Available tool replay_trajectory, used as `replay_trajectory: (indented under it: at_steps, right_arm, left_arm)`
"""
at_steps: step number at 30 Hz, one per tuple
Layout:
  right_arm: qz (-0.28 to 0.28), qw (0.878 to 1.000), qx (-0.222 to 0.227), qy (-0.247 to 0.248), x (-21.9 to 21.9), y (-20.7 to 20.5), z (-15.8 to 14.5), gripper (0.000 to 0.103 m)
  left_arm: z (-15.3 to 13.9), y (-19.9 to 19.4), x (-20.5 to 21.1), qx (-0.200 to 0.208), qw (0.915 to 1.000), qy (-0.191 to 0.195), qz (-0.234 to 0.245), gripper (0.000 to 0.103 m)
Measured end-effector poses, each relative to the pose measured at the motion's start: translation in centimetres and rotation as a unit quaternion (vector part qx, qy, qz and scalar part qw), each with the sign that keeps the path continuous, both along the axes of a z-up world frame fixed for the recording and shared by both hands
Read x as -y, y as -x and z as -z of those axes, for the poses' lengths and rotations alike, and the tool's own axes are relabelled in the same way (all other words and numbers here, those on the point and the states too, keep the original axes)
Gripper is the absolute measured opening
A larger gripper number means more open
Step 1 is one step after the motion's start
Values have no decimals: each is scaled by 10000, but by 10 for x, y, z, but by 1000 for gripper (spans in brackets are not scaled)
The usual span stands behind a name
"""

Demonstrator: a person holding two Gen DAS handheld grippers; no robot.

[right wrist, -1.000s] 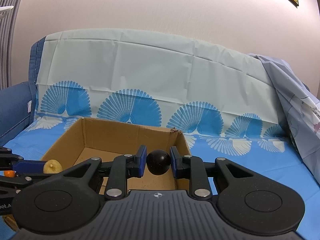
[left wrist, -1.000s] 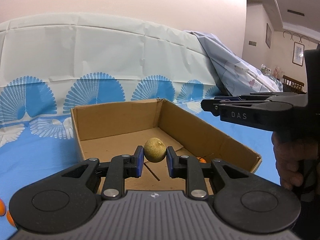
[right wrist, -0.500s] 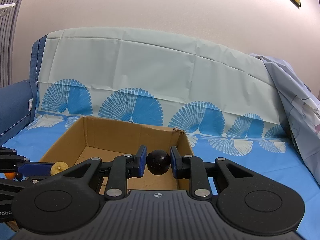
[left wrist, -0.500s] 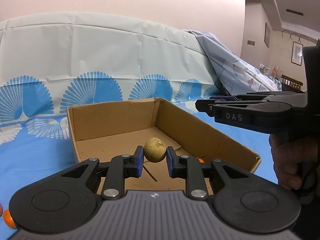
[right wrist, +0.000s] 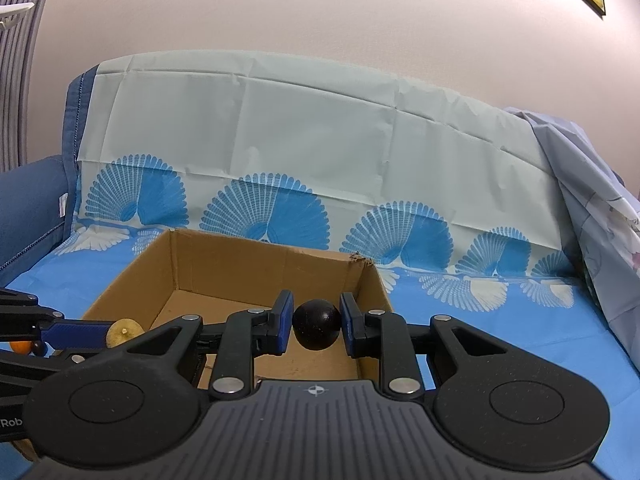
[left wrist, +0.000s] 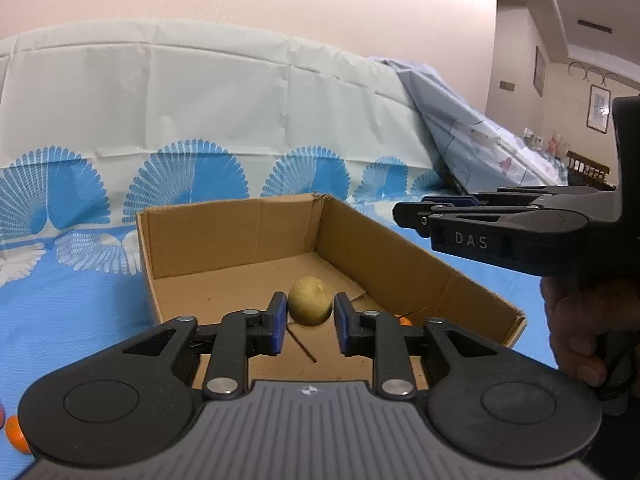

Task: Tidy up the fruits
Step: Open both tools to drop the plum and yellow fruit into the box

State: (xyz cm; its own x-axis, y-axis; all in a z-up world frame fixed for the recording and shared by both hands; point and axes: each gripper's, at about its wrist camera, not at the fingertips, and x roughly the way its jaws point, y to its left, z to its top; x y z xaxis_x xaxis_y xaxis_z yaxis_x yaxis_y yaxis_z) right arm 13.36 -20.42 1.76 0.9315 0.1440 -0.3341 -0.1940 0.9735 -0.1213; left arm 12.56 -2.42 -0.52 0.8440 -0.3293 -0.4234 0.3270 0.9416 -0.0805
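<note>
Nearest in the left wrist view, the left tool (left wrist: 310, 316) pinches a tan, rough-skinned round fruit (left wrist: 310, 306) between its blue pads (left wrist: 277, 318), the fingers drawn in against both sides of it, above the near part of an open cardboard box (left wrist: 400, 256). In the right wrist view the right tool (right wrist: 316, 324) likewise clamps a dark, nearly black round fruit (right wrist: 316, 323), held over the box's right-hand near corner (right wrist: 370, 280). Each tool shows in the other's camera: the right one crosses the left view from the right edge (left wrist: 412, 213), a hand (left wrist: 580, 320) around its handle, above the box's right wall; the left one juts in from the left edge of the right view, the tan fruit (right wrist: 125, 331) at its tip. On the box floor a small orange fruit (left wrist: 405, 321) peeks out just past the left tool's right finger, near a thin twig (left wrist: 302, 346). Outside the box, at the lower left, an orange fruit (left wrist: 16, 434) lies on the blue patterned cloth (left wrist: 72, 304). Farther off the cloth climbs a backrest with fan motifs (right wrist: 264, 216), a pale sheet (left wrist: 472, 140) drapes to the right, and a pink wall (right wrist: 320, 20) rises behind.
</note>
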Motion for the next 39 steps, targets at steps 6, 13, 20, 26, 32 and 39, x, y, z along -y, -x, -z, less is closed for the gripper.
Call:
replay_trajectory:
  at_steps: [6, 13, 20, 26, 32, 39]
  right_arm:
    - [126, 9999, 11, -42, 0, -2, -1, 59]
    - [188, 9997, 35, -157, -9, 1, -1, 60]
    - [197, 9993, 129, -302, -22, 9, -6, 58]
    - [34, 9957, 134, -918, -27, 19, -14, 37]
    - [-407, 9928, 144, -1121, -48, 32, -18, 29]
    - [-829, 9907, 48, -1079, -77, 40, -17, 29]
  left_arm:
    - [-1, -1, -3, 69, 9996, -31, -280, 41]
    - [-4, 12, -16, 600, 9962, -104, -627, 41]
    - [-25, 35, -37, 918, 9921, -249, -824, 9]
    - [-66, 61, -62, 1351, 9853, -936, -458, 4]
    - [-77, 77, -109, 1350, 9792, -1337, -714, 5]
    - [-77, 76, -180, 618, 9783, -130, -1974, 6]
